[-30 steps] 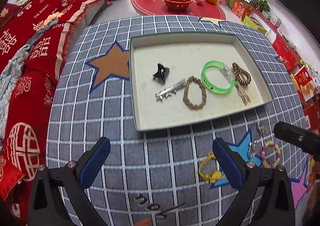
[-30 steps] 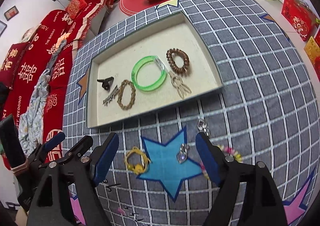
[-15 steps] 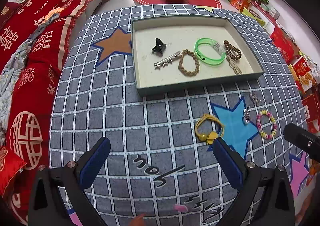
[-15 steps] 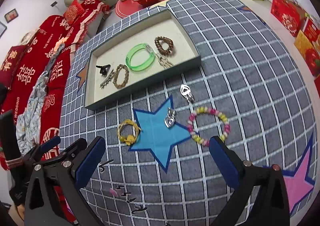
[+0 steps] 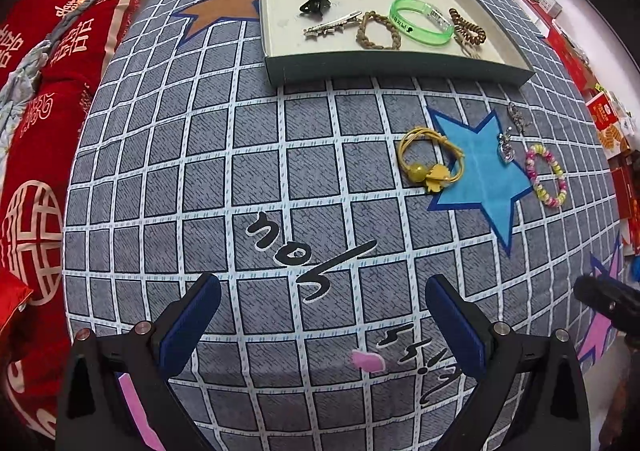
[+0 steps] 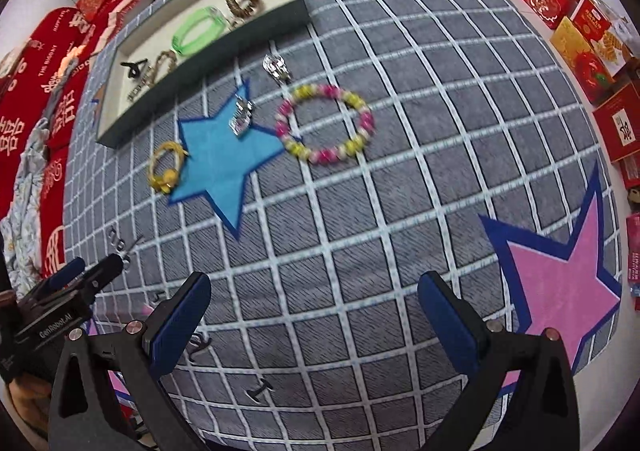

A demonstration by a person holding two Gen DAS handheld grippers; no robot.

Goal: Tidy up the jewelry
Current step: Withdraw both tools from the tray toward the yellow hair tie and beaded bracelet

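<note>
At the top centre of the left wrist frame sits the shallow rectangular tray with dark green walls and a cream floor (image 5: 400, 69), its long axis running left to right. Inside lie a black claw clip (image 5: 315, 1), a silver metal hair clip (image 5: 332, 24) whose long axis slants up toward the right, a braided tan rope bracelet (image 5: 378, 32), a translucent green bangle (image 5: 422, 22) and a brown coiled hair tie (image 5: 467, 31); the tray's near wall cuts off whatever lies just below that tie.

Right of centre, on the grey checked cloth (image 5: 240, 155), a yellow cord bracelet with a bead (image 5: 431, 160) touches the left edge of a blue star print (image 5: 480, 167). Two small silver clips (image 5: 506, 145) (image 5: 518, 117) and a pink-and-yellow beaded bracelet (image 5: 546, 176) lie further right; the clips' detail is hard to make out.

The left gripper (image 5: 322, 325) hovers low in the frame, blue pads spread wide, holding nothing. In the right wrist view, the right gripper (image 6: 314, 319) is likewise spread and empty, with the beaded bracelet (image 6: 326, 123) above it at centre; this view is slightly blurred.
</note>
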